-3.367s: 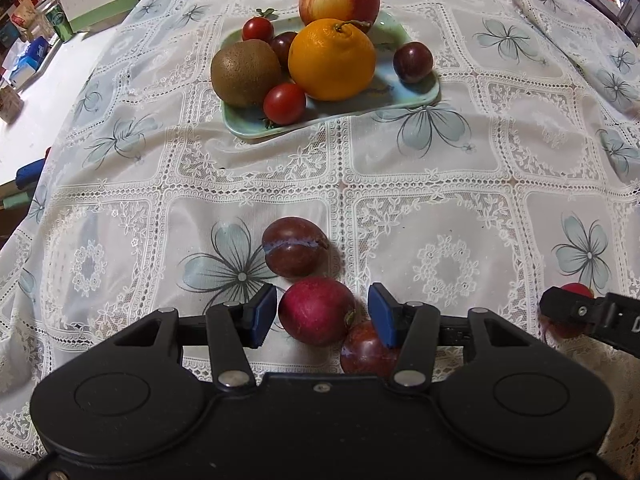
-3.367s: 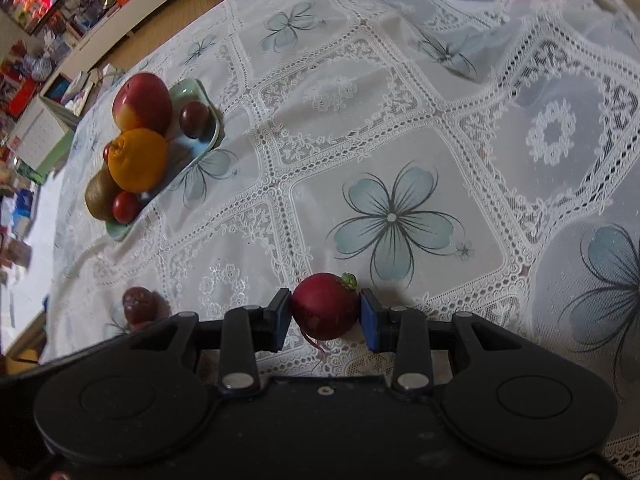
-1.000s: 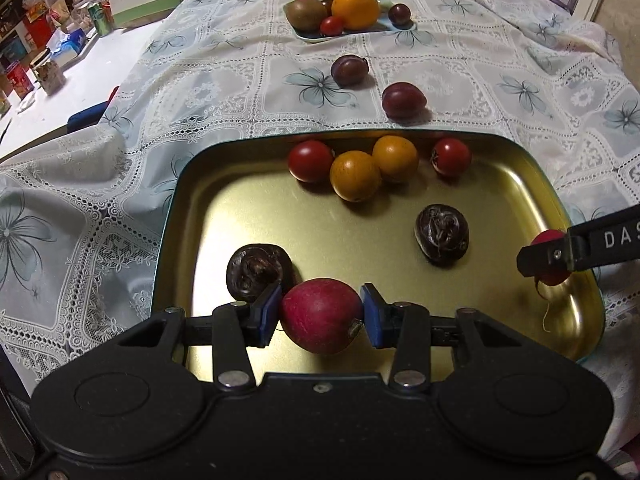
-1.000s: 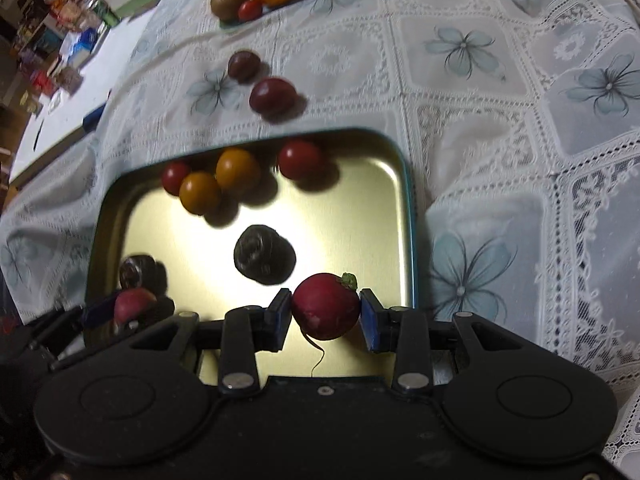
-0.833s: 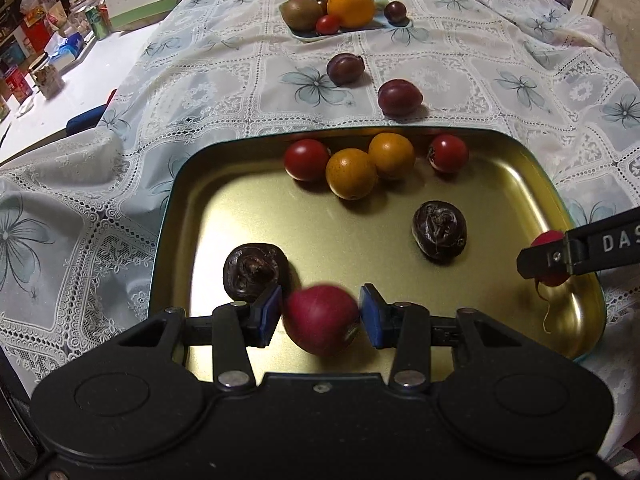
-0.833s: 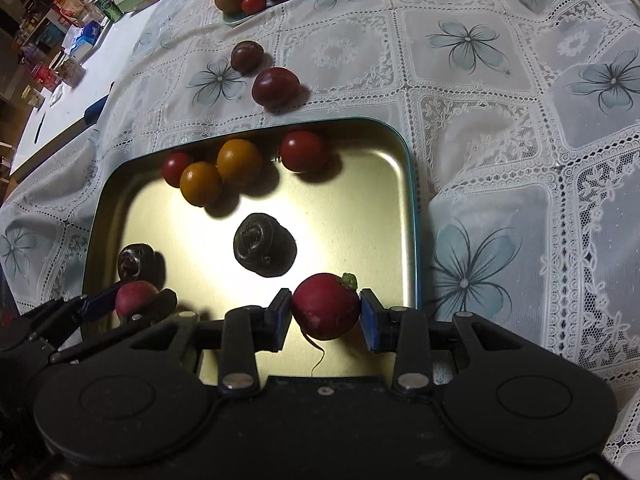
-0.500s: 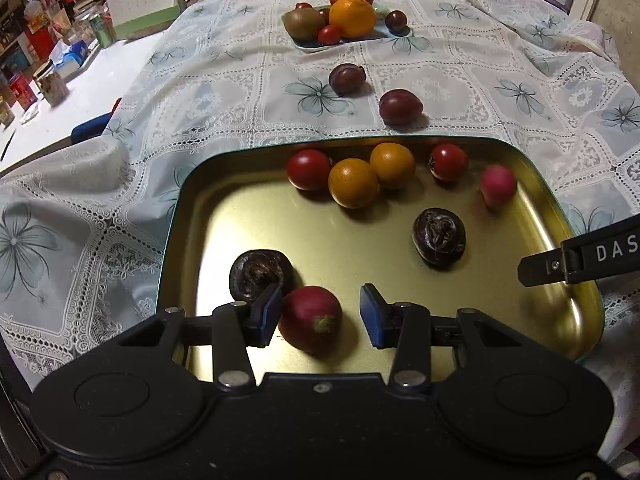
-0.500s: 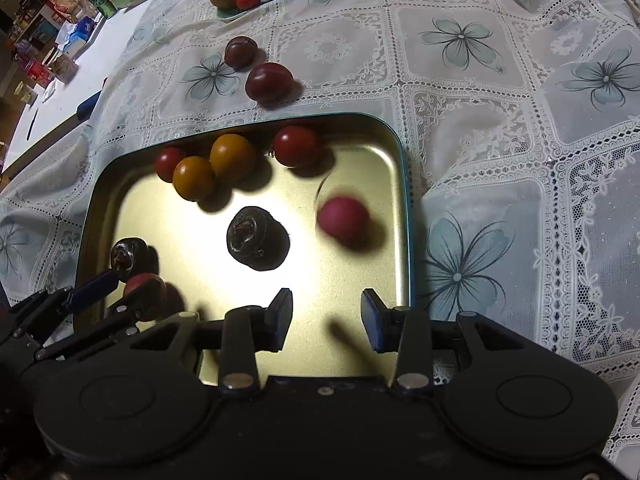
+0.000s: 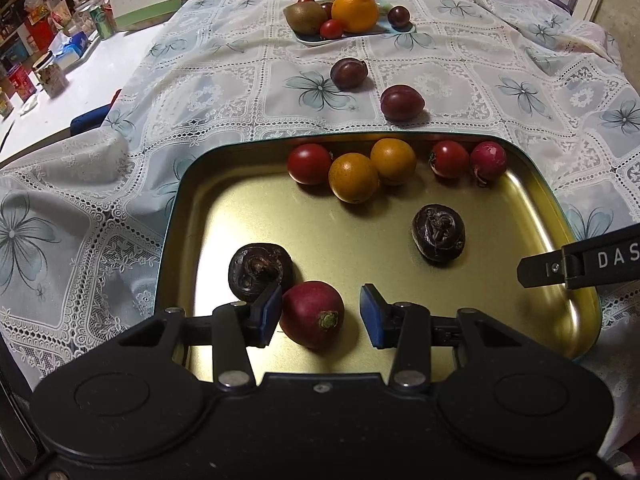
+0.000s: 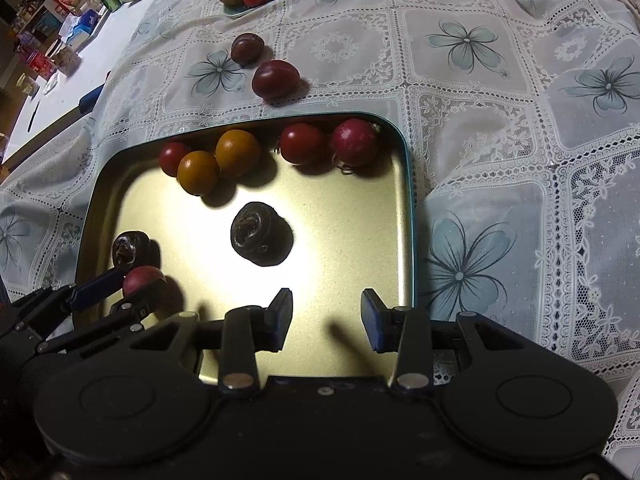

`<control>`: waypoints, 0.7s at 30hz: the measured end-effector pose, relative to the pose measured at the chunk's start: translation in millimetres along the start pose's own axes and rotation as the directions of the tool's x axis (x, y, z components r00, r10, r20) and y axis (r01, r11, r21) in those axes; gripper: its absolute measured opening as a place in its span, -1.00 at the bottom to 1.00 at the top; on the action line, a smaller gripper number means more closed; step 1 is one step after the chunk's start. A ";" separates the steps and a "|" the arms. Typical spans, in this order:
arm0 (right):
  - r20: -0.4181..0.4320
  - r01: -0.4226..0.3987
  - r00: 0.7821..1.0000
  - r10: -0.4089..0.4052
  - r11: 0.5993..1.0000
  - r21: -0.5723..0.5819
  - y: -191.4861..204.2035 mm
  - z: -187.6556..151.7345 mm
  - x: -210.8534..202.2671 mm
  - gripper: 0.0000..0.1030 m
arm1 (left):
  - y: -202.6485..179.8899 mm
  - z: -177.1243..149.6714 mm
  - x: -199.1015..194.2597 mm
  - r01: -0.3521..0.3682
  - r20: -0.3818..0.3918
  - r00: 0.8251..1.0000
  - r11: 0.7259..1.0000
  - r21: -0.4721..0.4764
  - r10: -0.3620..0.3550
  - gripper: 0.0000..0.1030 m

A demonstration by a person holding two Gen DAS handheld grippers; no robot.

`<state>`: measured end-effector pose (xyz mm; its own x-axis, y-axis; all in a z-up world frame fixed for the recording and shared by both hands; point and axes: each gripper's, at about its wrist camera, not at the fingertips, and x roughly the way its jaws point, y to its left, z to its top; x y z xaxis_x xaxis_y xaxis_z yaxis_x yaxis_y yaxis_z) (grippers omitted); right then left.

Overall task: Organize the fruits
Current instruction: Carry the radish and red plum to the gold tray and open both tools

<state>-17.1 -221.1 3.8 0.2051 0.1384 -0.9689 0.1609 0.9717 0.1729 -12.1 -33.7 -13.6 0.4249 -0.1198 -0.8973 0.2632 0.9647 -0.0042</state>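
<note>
On the gold tray [image 9: 532, 200], a round red radish [image 9: 312, 314] with a green stem scar is lying between the left gripper's [image 9: 318, 314] parted pads; the right gripper [image 10: 324, 314] is hovering open, holding nothing.

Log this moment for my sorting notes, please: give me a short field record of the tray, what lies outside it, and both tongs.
tray contents: gold tray holds two radishes, two red tomatoes, two orange fruits, two dark wrinkled fruits
on cloth: two plums between tray and fruit plate
left tongs: open, radish lying between them
right tongs: open, empty
</note>
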 end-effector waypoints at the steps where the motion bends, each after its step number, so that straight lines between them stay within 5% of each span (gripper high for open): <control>1: 0.000 -0.001 1.000 0.001 1.000 0.000 -0.4 0.3 -0.1 -0.21 | 0.0 0.0 0.0 0.001 0.000 1.000 1.000 0.000 -0.001 -0.01; 21: -0.009 0.023 1.000 -0.023 1.000 -0.002 2.6 6.8 -0.7 -0.21 | 14.7 20.7 -4.0 0.039 -0.016 0.999 0.999 -0.028 -0.039 -0.01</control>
<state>-10.3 -219.9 6.1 0.1927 0.1173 -0.9742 0.1633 0.9751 0.1497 8.0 -23.9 -1.0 0.4003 -0.1536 -0.9034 0.2546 0.9657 -0.0514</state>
